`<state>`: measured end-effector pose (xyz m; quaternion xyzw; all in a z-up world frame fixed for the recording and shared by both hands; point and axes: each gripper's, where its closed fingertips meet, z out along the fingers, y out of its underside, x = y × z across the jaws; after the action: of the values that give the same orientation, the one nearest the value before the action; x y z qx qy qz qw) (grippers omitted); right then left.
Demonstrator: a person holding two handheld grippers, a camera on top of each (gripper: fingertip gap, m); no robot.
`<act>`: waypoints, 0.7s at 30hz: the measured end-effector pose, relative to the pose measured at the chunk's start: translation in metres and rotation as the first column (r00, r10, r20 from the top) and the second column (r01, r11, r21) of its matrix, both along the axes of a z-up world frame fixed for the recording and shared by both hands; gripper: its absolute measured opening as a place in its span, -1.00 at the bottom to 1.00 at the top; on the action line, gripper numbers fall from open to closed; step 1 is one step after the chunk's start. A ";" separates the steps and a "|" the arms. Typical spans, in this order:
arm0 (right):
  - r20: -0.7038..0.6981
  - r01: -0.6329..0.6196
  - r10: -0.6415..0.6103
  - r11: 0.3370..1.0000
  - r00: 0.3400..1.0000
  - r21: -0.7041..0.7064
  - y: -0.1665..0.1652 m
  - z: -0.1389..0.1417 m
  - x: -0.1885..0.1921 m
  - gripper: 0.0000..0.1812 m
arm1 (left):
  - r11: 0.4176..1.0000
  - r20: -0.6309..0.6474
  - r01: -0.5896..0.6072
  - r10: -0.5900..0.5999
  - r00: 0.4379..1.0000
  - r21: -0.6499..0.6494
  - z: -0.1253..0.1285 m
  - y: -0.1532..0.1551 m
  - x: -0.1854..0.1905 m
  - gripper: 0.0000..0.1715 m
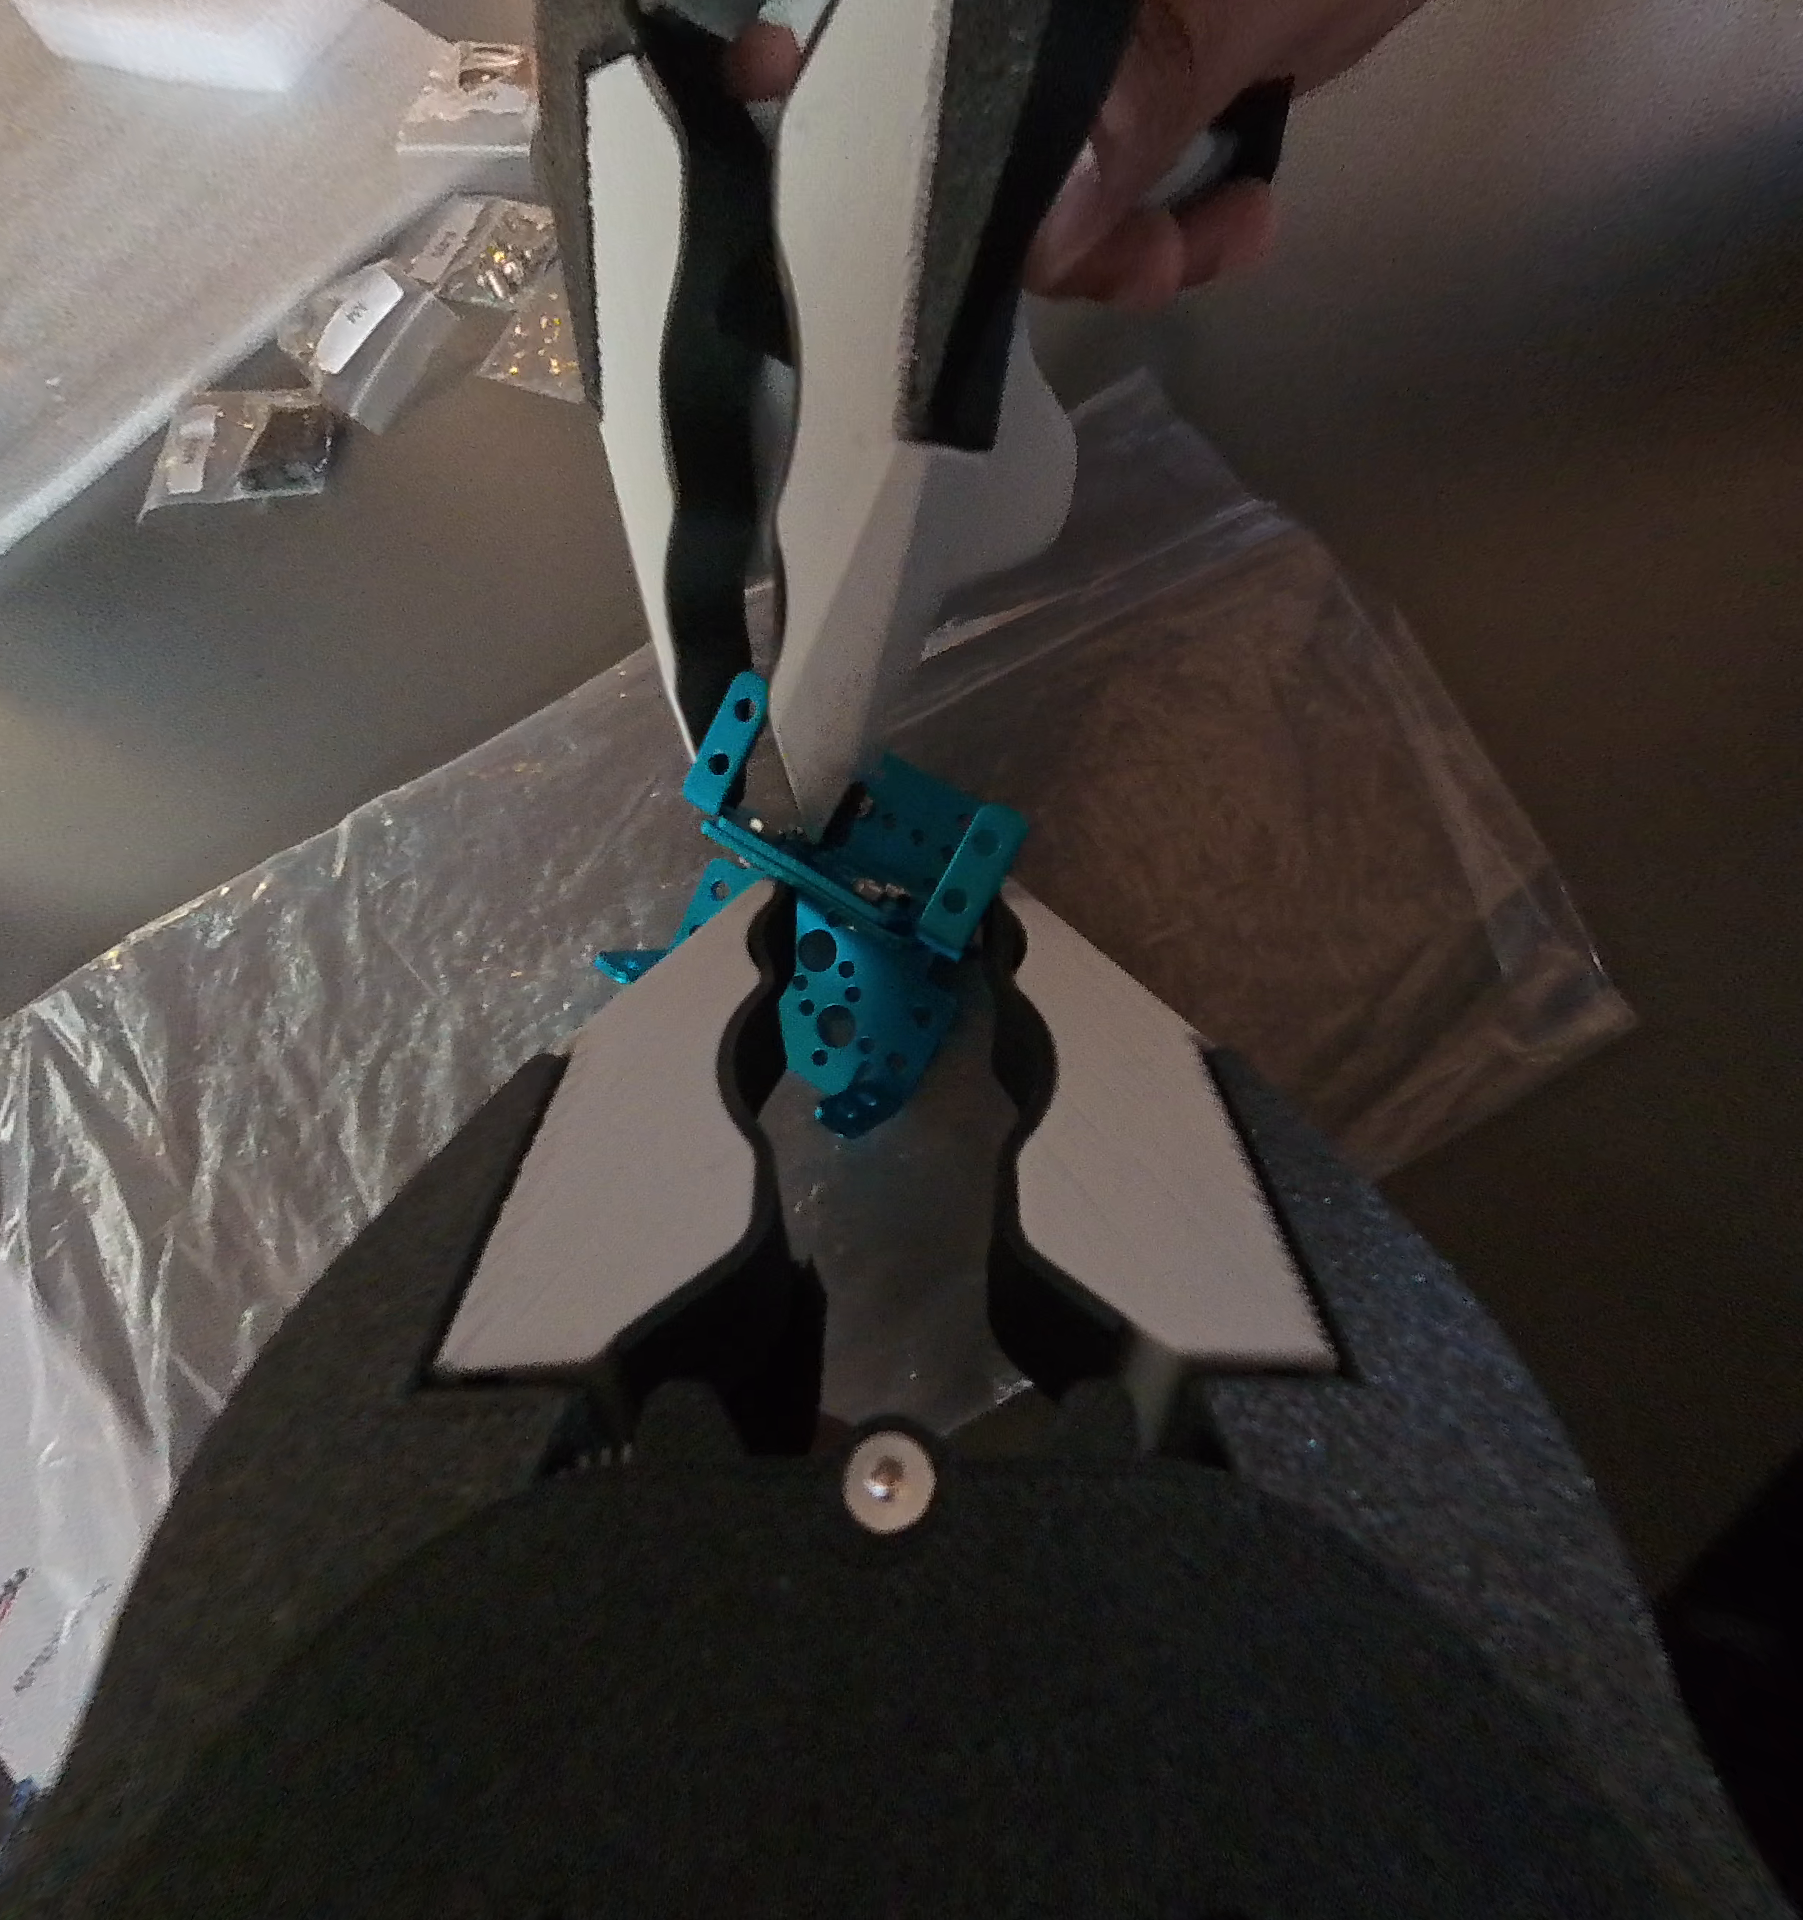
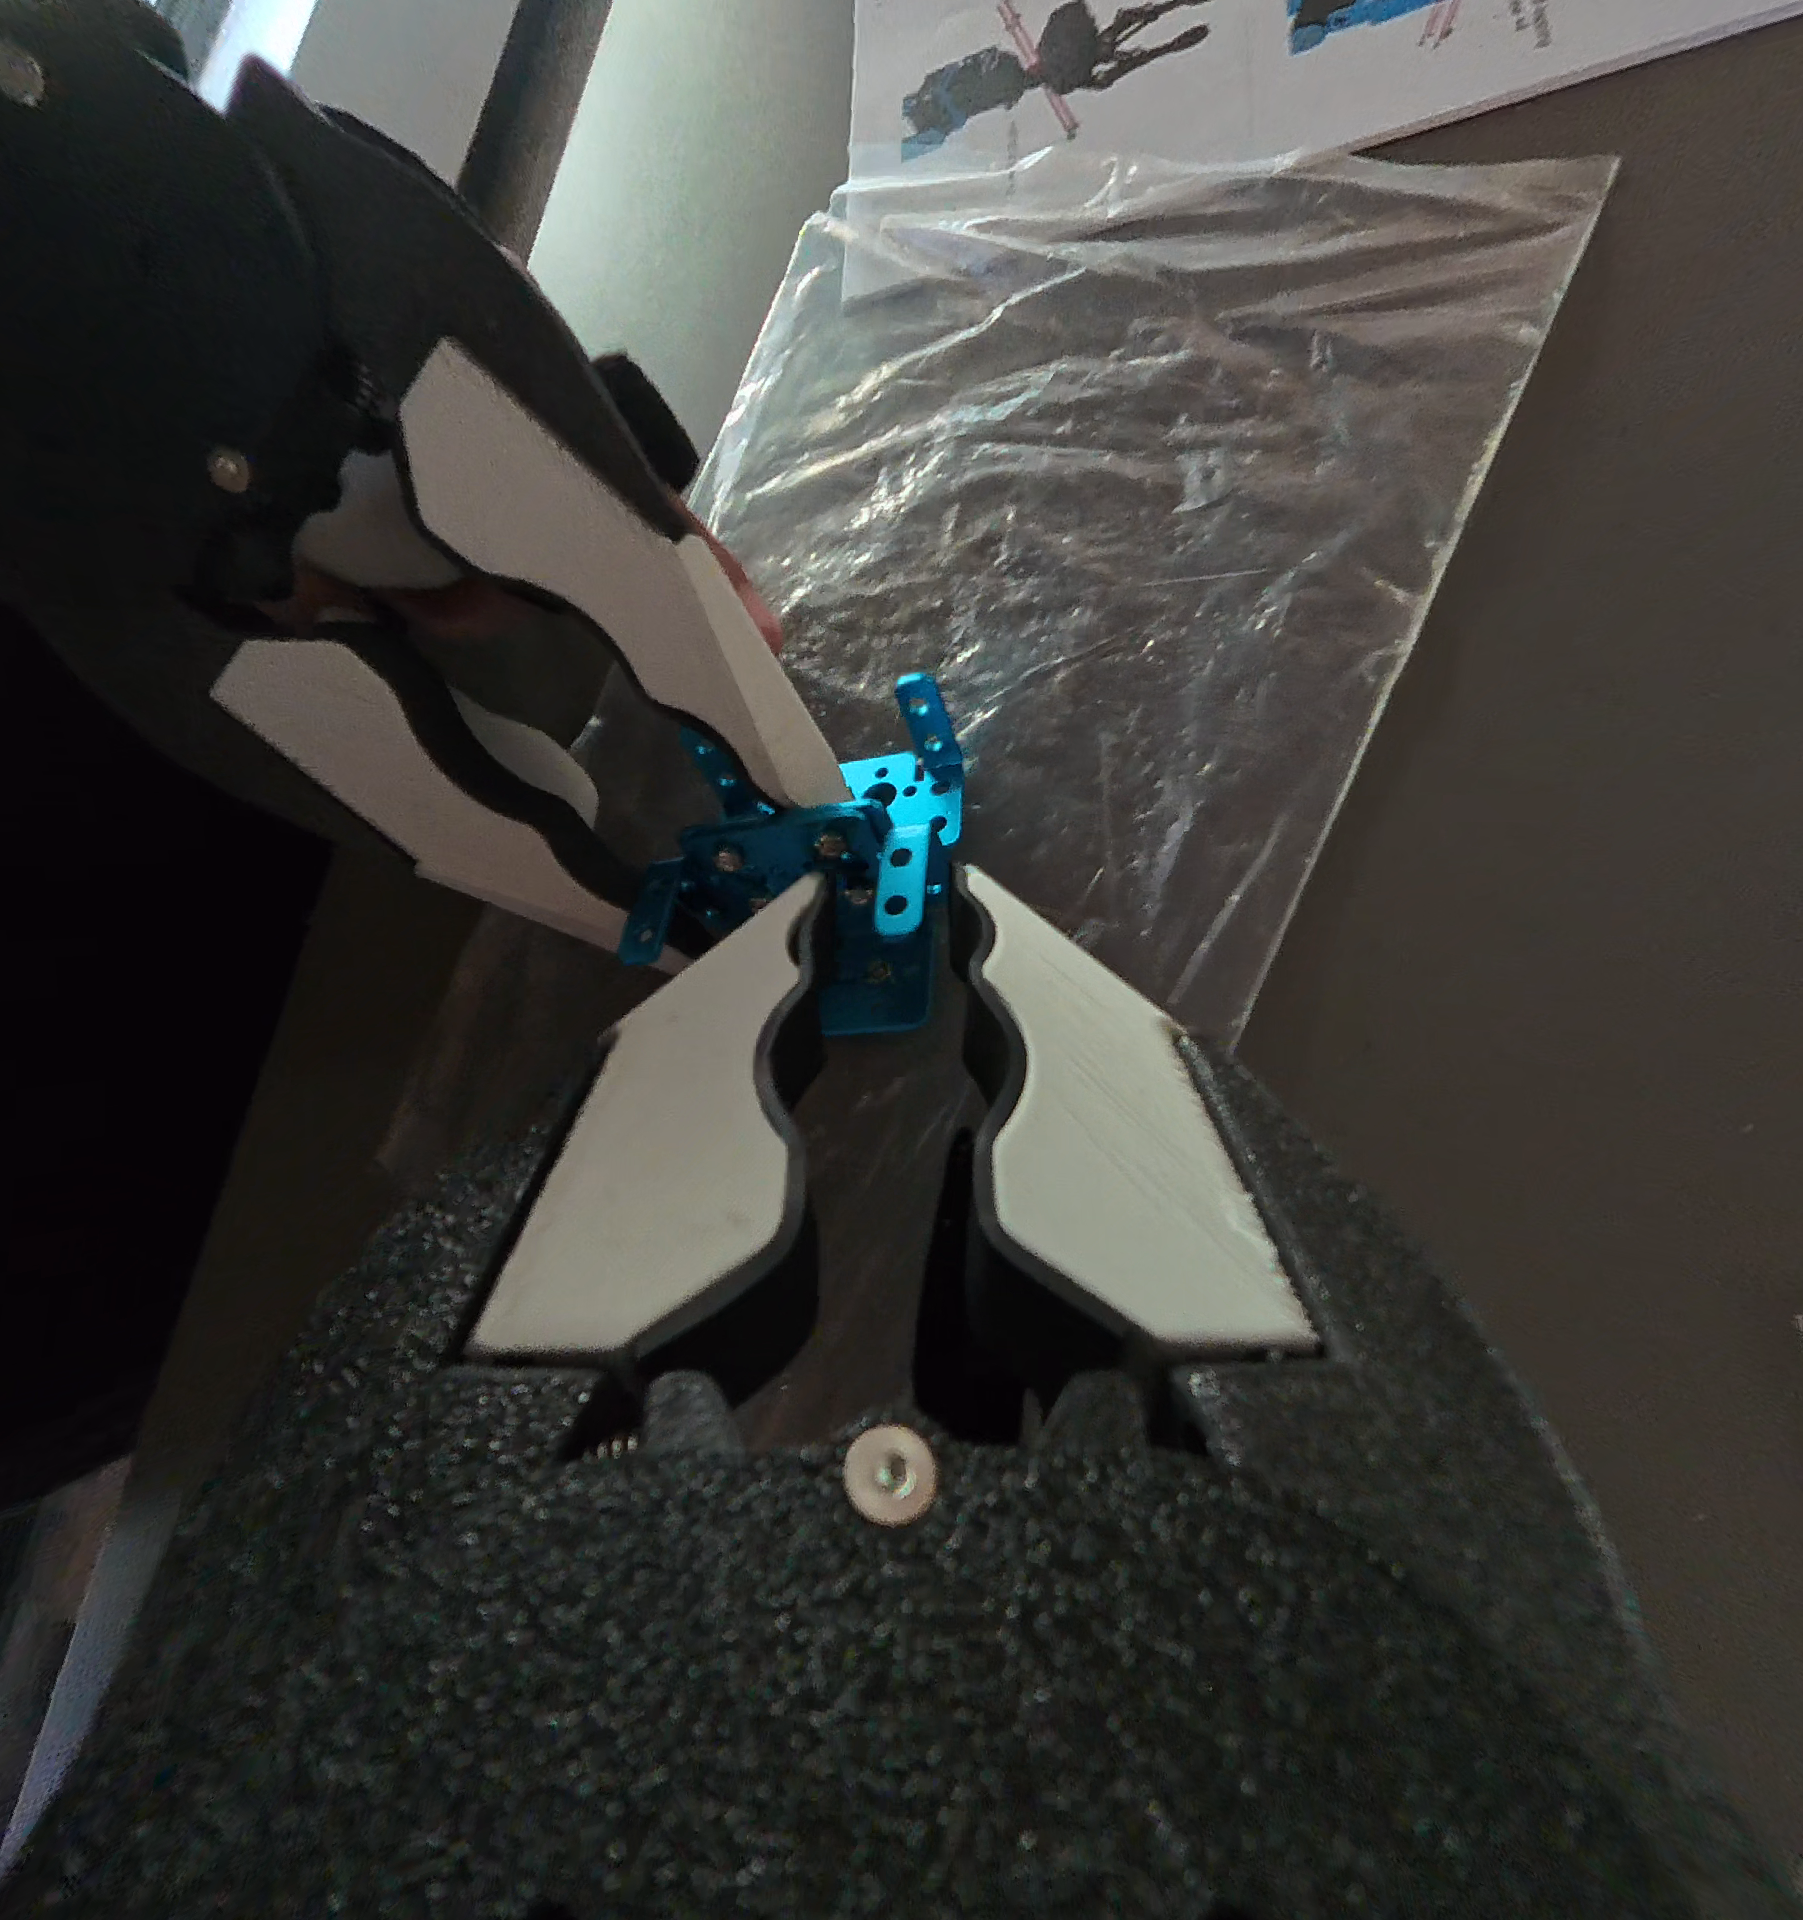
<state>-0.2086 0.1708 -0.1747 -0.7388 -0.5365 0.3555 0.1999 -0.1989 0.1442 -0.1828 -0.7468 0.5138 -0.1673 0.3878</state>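
1. I see a bright blue metal bracket assembly [image 1: 855, 935], dotted with round holes.
2. My gripper fingers [image 2: 668, 1132] are white, edged black.
3. The plastic bag [image 2: 1136, 520] is clear on a dark brown table [image 2: 1655, 831].

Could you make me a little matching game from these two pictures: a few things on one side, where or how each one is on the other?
Things:
1. blue perforated metal bracket assembly
2. large clear crinkled plastic bag
3. printed paper sheet with drawings
4. small clear packets of hardware

Descriptions:
A. lying flat on the dark table
B. clamped between both grippers
C. partly under the bag's far edge
D. scattered far left, near a grey sheet

Pairs: 1-B, 2-A, 3-C, 4-D
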 end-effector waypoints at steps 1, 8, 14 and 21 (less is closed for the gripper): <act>0.008 -0.008 0.008 1.000 1.000 0.010 -0.001 0.000 0.000 -0.76 | 1.000 0.000 0.002 -0.002 1.000 0.001 0.000 -0.001 0.000 -0.58; 0.025 0.008 -0.008 1.000 1.000 -0.009 -0.001 0.000 0.000 -0.80 | 1.000 -0.007 0.003 -0.003 1.000 0.013 0.000 -0.002 0.001 -0.58; 0.026 -0.015 0.015 1.000 1.000 -0.016 -0.006 0.001 0.000 -0.71 | 1.000 -0.004 0.006 -0.006 1.000 0.007 0.000 -0.003 0.000 -0.58; 0.012 0.005 -0.004 0.999 1.000 -0.045 -0.003 0.002 0.000 -0.77 | 1.000 -0.011 0.005 -0.004 1.000 0.022 0.000 -0.003 0.000 -0.58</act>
<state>-0.2088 0.1675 -0.1731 -0.7466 -0.5279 0.3625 0.1806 -0.1988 0.1414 -0.1826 -0.7423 0.5193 -0.1586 0.3926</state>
